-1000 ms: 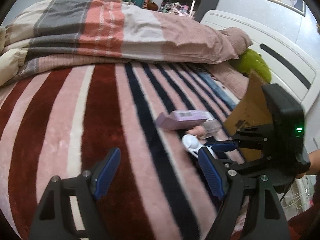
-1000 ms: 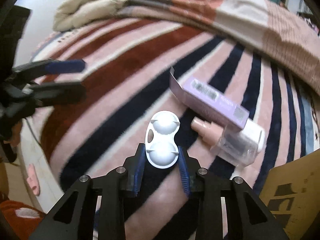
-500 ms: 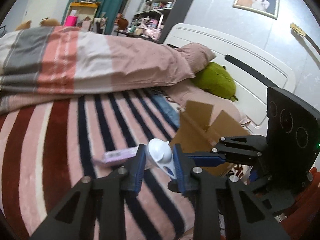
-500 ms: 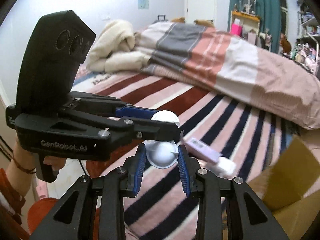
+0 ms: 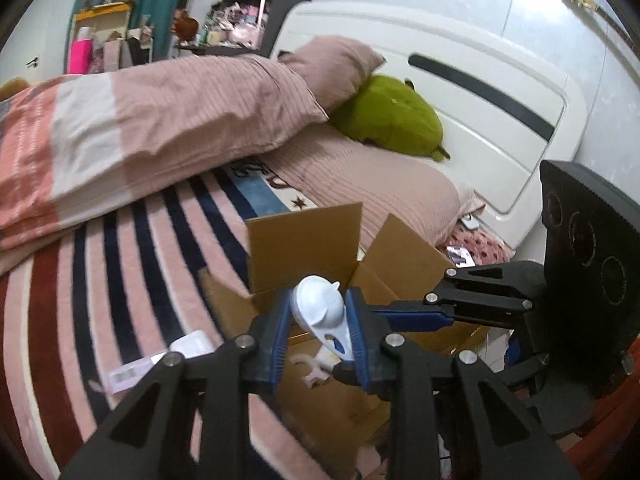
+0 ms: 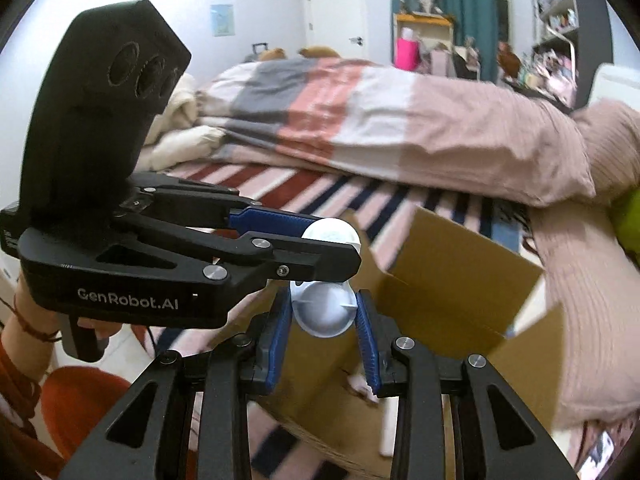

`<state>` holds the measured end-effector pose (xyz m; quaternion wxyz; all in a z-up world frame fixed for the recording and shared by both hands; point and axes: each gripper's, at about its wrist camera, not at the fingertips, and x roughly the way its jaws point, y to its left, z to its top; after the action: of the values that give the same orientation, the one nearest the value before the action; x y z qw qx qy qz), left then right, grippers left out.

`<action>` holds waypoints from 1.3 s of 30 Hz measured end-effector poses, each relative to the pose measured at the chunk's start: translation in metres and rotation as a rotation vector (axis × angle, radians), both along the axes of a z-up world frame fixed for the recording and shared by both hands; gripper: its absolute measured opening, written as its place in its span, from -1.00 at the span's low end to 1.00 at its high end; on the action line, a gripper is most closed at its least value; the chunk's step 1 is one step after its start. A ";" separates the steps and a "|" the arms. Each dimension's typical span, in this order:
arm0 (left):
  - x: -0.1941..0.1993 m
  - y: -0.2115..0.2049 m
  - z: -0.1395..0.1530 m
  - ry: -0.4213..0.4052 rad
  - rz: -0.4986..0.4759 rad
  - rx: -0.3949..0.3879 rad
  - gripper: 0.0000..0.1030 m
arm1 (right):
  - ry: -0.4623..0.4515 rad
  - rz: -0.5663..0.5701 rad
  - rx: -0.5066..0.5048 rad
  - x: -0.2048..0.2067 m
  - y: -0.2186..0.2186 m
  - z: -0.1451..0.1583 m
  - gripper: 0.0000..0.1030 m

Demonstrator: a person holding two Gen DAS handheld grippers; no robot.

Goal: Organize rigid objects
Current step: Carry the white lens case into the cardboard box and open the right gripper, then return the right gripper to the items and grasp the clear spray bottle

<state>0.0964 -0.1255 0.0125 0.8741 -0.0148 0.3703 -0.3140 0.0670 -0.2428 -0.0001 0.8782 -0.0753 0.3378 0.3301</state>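
A white double-domed plastic case (image 5: 322,312) is held in the air above an open cardboard box (image 5: 304,240) on the striped bed. My left gripper (image 5: 318,330) is shut on one dome. My right gripper (image 6: 325,314) is shut on the other dome (image 6: 324,312). The left gripper crosses the right wrist view from the left, with its blue fingers (image 6: 268,220) on the upper dome (image 6: 331,232). The right gripper's blue finger (image 5: 412,314) reaches in from the right in the left wrist view. The box (image 6: 460,264) lies just beyond and below the case.
A purple carton (image 5: 128,372) and a white-capped bottle (image 5: 192,344) lie on the striped blanket left of the box. A white item (image 5: 316,364) lies inside the box. A folded duvet (image 5: 140,120), green plush (image 5: 388,120) and white headboard (image 5: 480,120) lie behind.
The right gripper lifted the case off the blanket. The left gripper closed on its other end. Both carried it to the right, over the box.
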 end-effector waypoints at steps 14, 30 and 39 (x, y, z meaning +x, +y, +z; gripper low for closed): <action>0.028 -0.045 -0.012 0.108 0.002 0.152 0.32 | 0.218 -0.085 -0.060 0.039 -0.046 -0.024 -0.32; -0.041 0.111 0.033 -0.100 0.265 0.092 0.53 | 0.038 0.031 -0.019 -0.009 0.024 0.017 -0.06; -0.069 0.191 -0.015 -0.101 0.396 0.111 0.54 | 0.075 0.178 -0.029 -0.031 0.134 0.001 0.04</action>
<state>0.0273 0.0652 -0.0030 0.9356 -0.0233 0.3329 -0.1156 0.0362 -0.1084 0.0008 0.8309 -0.1053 0.3673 0.4046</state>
